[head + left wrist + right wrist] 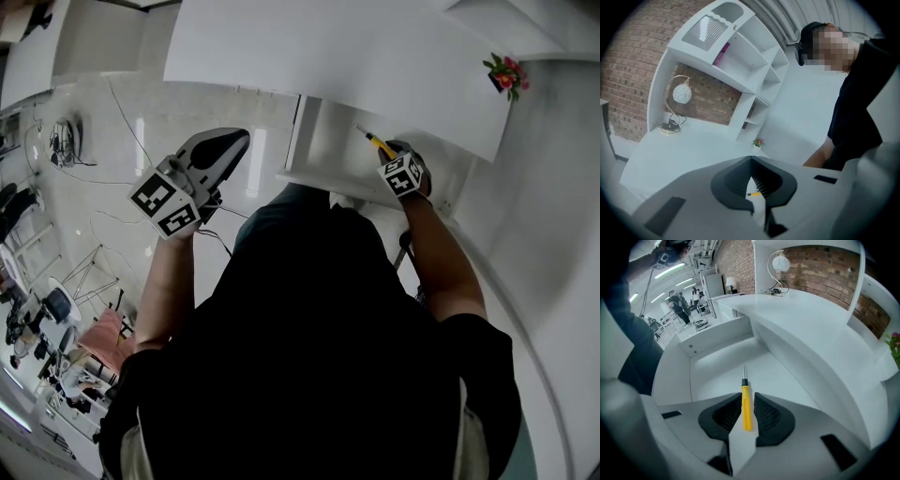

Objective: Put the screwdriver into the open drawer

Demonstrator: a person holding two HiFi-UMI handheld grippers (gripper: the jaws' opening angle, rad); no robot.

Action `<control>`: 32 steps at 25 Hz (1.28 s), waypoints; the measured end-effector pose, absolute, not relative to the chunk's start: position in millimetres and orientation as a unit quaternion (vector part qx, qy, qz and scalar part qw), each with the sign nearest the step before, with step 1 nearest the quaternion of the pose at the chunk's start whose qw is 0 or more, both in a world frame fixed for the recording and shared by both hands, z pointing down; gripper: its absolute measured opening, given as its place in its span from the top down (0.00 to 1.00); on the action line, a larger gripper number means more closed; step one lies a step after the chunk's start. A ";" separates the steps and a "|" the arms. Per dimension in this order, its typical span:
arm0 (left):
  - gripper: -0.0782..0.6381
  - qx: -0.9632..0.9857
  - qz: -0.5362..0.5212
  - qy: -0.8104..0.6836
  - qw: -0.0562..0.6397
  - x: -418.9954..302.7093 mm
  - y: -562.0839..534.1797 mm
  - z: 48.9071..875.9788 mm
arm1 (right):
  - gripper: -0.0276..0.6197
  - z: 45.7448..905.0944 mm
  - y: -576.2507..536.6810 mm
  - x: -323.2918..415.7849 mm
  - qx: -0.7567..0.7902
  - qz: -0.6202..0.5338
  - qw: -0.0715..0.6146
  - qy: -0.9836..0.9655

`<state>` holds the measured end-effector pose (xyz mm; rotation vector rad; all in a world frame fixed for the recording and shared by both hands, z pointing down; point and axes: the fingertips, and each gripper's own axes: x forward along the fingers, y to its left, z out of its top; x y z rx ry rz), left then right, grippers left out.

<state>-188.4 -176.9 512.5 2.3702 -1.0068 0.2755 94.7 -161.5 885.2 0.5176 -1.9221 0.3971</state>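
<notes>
A yellow-handled screwdriver is clamped between the pads of my right gripper, which is shut on it. Its metal shaft points forward over the white floor of the open drawer. In the head view, the right gripper holds the screwdriver above the drawer, just under the desk edge. My left gripper hangs to the left, away from the drawer, over the floor. Its jaws meet at the tip, so the left gripper is shut with nothing in it.
The white desk top runs across the back, with a small flower pot at its right end. A globe lamp and a white shelf unit stand on the desk. Cables and equipment lie on the floor to the left.
</notes>
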 end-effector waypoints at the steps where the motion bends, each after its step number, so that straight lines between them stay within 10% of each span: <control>1: 0.87 0.882 0.100 -0.372 0.271 -186.3 -175.8 509.5 | 0.82 878.9 -162.3 95.4 0.222 0.166 0.523 -0.806; 32: 0.87 0.931 0.051 -0.308 0.187 -103.7 -139.9 401.2 | 0.86 646.4 -170.5 177.4 0.391 0.180 0.339 -0.836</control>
